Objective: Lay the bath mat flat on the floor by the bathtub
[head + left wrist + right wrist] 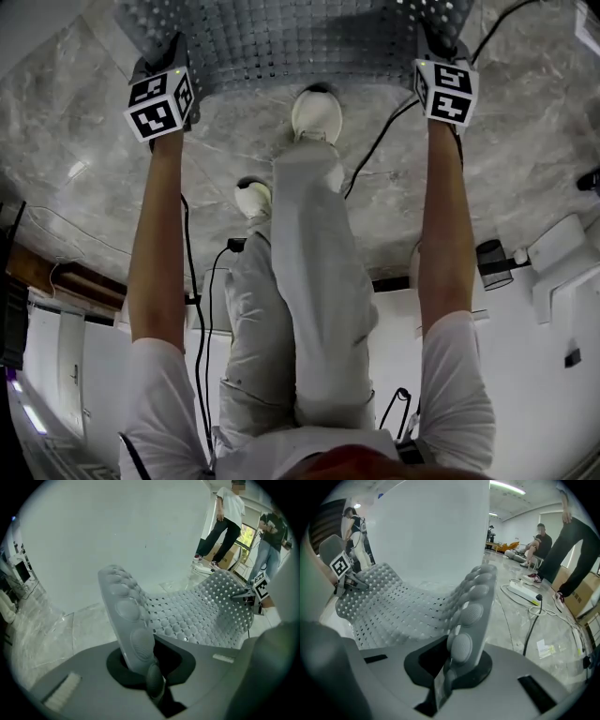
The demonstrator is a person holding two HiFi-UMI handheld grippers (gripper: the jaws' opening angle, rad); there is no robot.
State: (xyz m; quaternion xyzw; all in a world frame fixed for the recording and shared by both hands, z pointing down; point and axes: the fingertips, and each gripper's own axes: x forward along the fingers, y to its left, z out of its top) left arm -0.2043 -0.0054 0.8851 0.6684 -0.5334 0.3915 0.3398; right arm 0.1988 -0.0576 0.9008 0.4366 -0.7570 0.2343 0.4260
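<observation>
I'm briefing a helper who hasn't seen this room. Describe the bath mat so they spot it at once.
Start at the grey marble floor, then the person's two outstretched arms above it. The bath mat is the sheet held up between the left gripper and the right gripper, each shut on an edge. Unlike anything nearby, it is dotted all over with holes and round bumps.

My feed: white short sleeves (157,398), pale trousers (319,281), white shoes (316,114), likely sneakers, black-white marker cubes (161,101) on left gripper (152,679), right gripper (446,681).

The grey bath mat (309,42) — perforated, studded with round bumps — hangs clamped at two corners, sagging between them.
</observation>
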